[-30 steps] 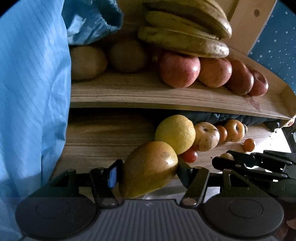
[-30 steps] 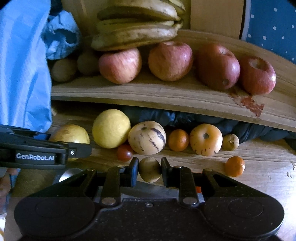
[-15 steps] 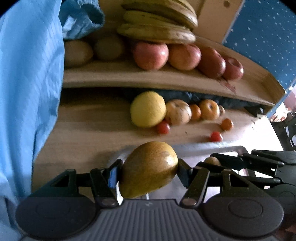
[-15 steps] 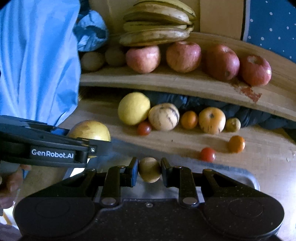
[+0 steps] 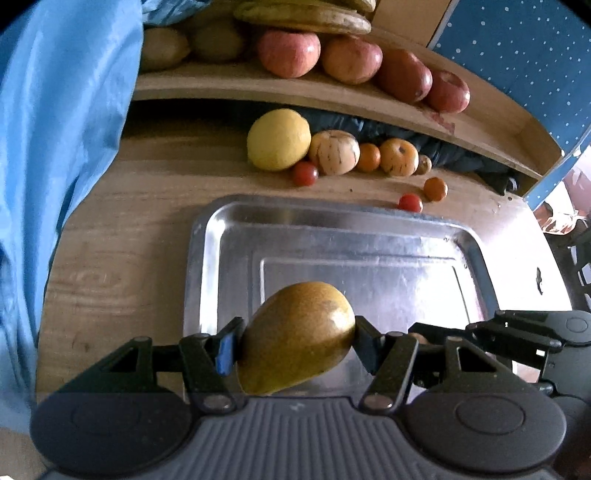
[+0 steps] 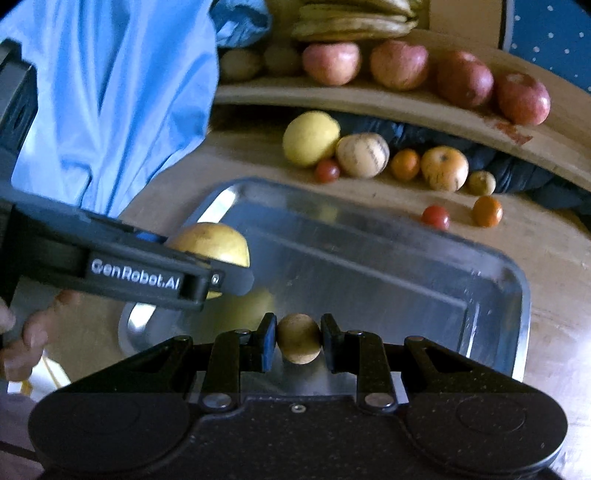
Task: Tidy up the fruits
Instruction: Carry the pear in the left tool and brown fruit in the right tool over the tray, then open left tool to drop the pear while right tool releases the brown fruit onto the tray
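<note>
My left gripper is shut on a yellow-brown pear, held over the near left part of a metal tray. My right gripper is shut on a small round tan fruit above the tray's near edge. In the right wrist view the left gripper and its pear show at the left. In the left wrist view the right gripper's fingers reach in from the right. Beyond the tray lie a yellow lemon, a striped melon-like fruit and small tomatoes.
A wooden shelf behind holds several red apples, bananas and brownish fruits. A blue sleeve fills the left side. Small oranges lie on the wooden table. A hand shows at lower left.
Both grippers have drawn back from the shelf with their fruits still held, and the metal tray has come into full view beneath them.
</note>
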`<control>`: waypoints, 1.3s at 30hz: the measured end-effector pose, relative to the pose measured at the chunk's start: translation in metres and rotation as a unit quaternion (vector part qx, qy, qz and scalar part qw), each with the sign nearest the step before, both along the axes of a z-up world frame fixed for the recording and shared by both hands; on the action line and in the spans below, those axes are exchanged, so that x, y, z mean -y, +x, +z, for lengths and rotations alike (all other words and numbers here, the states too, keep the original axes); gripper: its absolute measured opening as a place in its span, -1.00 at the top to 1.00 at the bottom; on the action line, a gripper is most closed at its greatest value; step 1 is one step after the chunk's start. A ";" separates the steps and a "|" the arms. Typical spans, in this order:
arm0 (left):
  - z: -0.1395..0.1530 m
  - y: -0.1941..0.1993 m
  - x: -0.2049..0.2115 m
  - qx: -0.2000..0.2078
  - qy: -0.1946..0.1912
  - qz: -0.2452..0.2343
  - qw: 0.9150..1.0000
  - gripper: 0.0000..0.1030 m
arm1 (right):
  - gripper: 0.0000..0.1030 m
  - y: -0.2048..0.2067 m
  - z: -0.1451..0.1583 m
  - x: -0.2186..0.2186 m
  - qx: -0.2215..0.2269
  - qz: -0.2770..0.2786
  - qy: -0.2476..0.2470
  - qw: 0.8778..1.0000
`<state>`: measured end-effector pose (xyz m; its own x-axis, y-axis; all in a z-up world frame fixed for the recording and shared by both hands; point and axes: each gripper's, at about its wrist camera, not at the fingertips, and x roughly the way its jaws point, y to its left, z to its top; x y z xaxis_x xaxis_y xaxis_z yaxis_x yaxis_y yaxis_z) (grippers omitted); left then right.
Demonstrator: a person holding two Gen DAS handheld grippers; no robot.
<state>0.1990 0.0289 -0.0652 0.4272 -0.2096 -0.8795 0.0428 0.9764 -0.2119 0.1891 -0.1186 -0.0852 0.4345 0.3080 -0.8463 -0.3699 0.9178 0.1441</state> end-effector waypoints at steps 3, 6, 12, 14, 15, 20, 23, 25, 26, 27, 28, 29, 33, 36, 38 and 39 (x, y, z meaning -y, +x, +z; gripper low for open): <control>-0.002 -0.008 0.001 -0.003 0.003 0.007 1.000 -0.29 | 0.47 -0.008 -0.005 0.000 -0.005 0.012 -0.002 1.000; -0.004 -0.014 0.002 -0.006 0.004 0.013 1.000 -0.29 | 0.47 -0.014 -0.007 0.002 -0.009 0.019 0.000 1.000; -0.007 -0.025 0.006 -0.013 0.008 0.012 1.000 -0.29 | 0.47 -0.026 -0.010 0.004 -0.016 0.021 0.002 1.000; -0.007 -0.028 0.007 -0.016 0.011 0.011 1.000 -0.29 | 0.47 -0.028 -0.012 0.005 -0.019 0.022 0.002 1.000; -0.007 -0.029 0.008 -0.017 0.013 0.010 1.000 -0.29 | 0.47 -0.029 -0.012 0.005 -0.020 0.021 0.003 1.000; -0.008 -0.034 0.010 -0.015 0.019 0.011 1.000 -0.29 | 0.46 -0.033 -0.014 0.006 -0.014 0.023 0.004 1.000; -0.008 -0.035 0.011 -0.011 0.023 0.011 1.000 -0.29 | 0.46 -0.035 -0.014 0.006 -0.008 0.025 0.004 1.000; -0.008 -0.036 0.012 -0.011 0.023 0.012 1.000 -0.29 | 0.45 -0.035 -0.014 0.006 -0.006 0.026 0.005 1.000; -0.008 -0.037 0.012 -0.011 0.022 0.013 1.000 -0.29 | 0.45 -0.036 -0.014 0.006 -0.005 0.026 0.004 1.000; -0.008 -0.038 0.012 -0.012 0.022 0.015 1.000 -0.29 | 0.43 -0.036 -0.013 0.006 -0.006 0.025 0.003 1.000; -0.008 -0.038 0.013 -0.013 0.021 0.016 1.000 -0.30 | 0.42 -0.036 -0.013 0.006 -0.007 0.025 0.003 1.000; -0.008 -0.039 0.013 -0.015 0.020 0.016 1.000 -0.30 | 0.40 -0.037 -0.012 0.007 -0.007 0.025 0.003 1.000; -0.002 -0.044 0.018 -0.001 0.023 0.004 1.000 -0.36 | 0.21 -0.041 -0.010 0.010 -0.006 0.021 0.003 1.000; 0.005 -0.049 0.024 0.014 0.034 -0.006 0.999 -0.47 | 0.07 -0.045 -0.007 0.016 -0.002 0.017 0.004 1.000; 0.008 -0.050 0.027 0.017 0.034 -0.008 0.999 -0.49 | 0.01 -0.047 -0.005 0.019 0.001 0.014 0.005 1.000; 0.010 -0.051 0.028 0.017 0.034 -0.008 0.999 -0.50 | -0.03 -0.049 -0.004 0.021 0.003 0.014 0.005 1.000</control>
<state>0.1476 0.0006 -0.0556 0.4545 -0.1561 -0.8770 0.0644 0.9877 -0.1424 0.1401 -0.1397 -0.0889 0.4314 0.3286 -0.8402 -0.3957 0.9059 0.1511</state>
